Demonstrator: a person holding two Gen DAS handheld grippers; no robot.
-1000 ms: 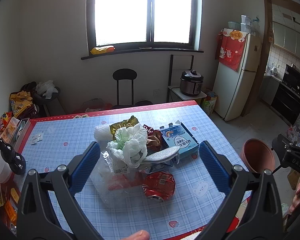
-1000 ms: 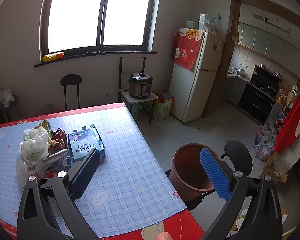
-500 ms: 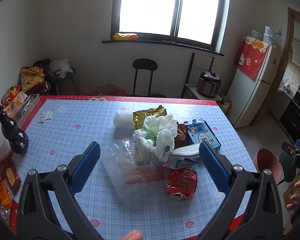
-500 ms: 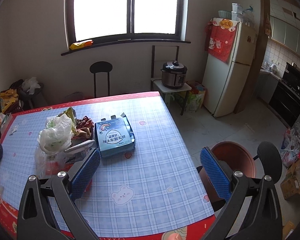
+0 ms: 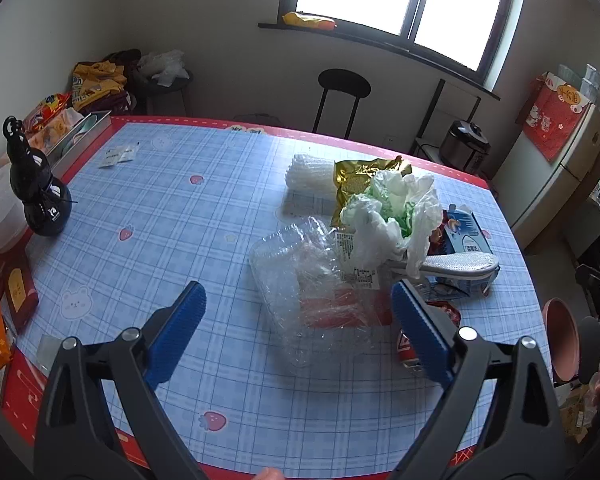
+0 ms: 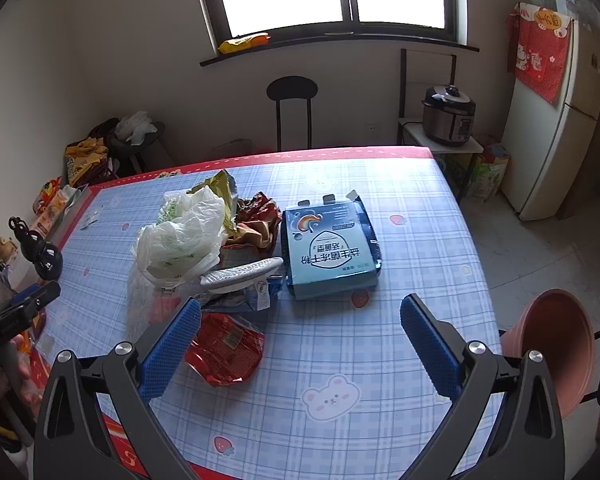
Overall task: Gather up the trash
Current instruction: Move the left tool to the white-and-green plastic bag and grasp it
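Both views have swung left toward the pile, so your left gripper and right gripper, fingers wide and empty, hover short of the trash mid-counter, where the clear bag could slip and drag the heap.

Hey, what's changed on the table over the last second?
Only the views moved: the left gripper swung left and the right gripper turned toward the trash pile. Both are open and empty; the pile and blue box stayed put.
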